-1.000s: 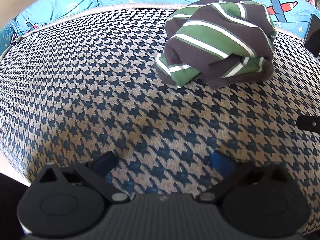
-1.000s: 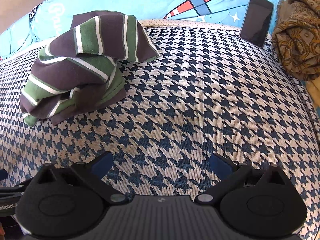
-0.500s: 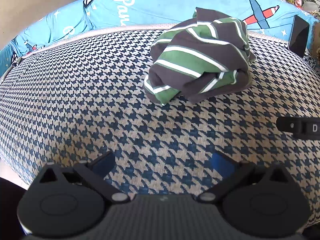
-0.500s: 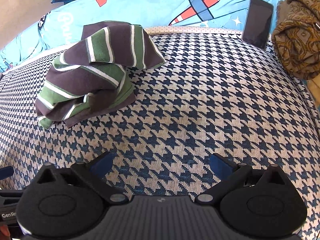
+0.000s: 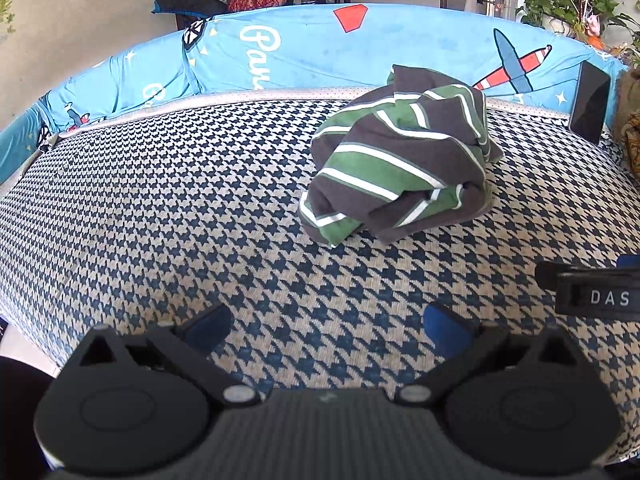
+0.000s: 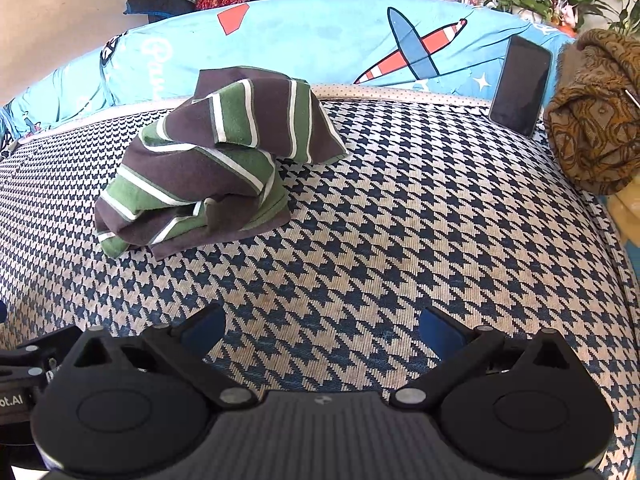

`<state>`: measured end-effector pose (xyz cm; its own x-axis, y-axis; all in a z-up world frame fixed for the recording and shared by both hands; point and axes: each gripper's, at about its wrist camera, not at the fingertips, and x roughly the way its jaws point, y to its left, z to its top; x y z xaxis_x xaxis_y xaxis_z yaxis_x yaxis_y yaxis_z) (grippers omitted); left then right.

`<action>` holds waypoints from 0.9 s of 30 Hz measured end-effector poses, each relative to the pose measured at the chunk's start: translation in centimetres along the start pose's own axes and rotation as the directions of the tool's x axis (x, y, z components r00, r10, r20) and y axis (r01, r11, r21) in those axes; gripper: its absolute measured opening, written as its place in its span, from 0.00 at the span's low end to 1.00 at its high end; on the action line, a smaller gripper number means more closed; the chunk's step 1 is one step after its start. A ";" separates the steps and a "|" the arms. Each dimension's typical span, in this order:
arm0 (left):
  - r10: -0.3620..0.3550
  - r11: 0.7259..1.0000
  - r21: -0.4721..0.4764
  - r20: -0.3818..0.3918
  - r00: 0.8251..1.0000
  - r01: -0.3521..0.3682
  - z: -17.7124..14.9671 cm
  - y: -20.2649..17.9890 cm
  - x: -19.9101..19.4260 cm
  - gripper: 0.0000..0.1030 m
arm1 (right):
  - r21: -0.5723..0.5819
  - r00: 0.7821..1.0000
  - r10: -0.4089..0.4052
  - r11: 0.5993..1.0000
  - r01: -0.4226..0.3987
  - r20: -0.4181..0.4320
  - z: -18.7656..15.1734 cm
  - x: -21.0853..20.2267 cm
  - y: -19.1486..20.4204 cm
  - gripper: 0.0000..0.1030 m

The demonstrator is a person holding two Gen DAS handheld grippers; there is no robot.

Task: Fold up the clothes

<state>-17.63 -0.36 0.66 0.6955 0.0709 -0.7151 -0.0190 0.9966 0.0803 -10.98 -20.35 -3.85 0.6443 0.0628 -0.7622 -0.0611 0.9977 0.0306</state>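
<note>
presently catalogued, largest first. sofa (image 6: 400,216): houndstooth seat, blue airplane cover behind. shirt (image 5: 400,168): striped green and dark, crumpled in a heap, unfolded, mid-seat toward the back; ahead and right of left gripper (image 5: 328,326), ahead and left of right gripper (image 6: 320,324); long axis unclear. scarf (image 6: 600,116): brown, far right. phone (image 6: 520,84): propped against backrest. both grippers: spread wide, holding nothing, well short of shirt, about equally near.
</note>
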 end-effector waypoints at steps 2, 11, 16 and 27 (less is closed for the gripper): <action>0.001 1.000 -0.002 0.001 1.000 -0.001 0.2 -0.4 0.0 1.00 | -0.003 1.000 -0.004 1.000 0.004 0.008 -0.1 -0.1 0.1 1.00; 0.001 1.000 0.002 0.022 1.000 -0.001 0.7 0.0 -0.1 1.00 | 0.004 0.999 0.002 1.000 -0.002 0.053 -0.2 -0.8 0.2 1.00; -0.001 1.000 0.010 0.036 0.999 0.001 1.1 0.2 -0.6 1.00 | 0.005 0.998 0.004 1.000 -0.005 0.067 -0.4 -1.1 0.3 1.00; 0.002 0.999 0.040 0.064 0.998 -0.005 1.2 0.1 -2.3 1.00 | 0.017 0.997 -0.001 1.000 -0.001 0.075 -0.6 -1.3 0.3 1.00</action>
<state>-18.36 -0.45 3.19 0.7402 0.0699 -0.6688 0.0066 0.9938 0.1111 -12.28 -20.10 -3.23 0.6995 0.0639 -0.7118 -0.0486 0.9979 0.0419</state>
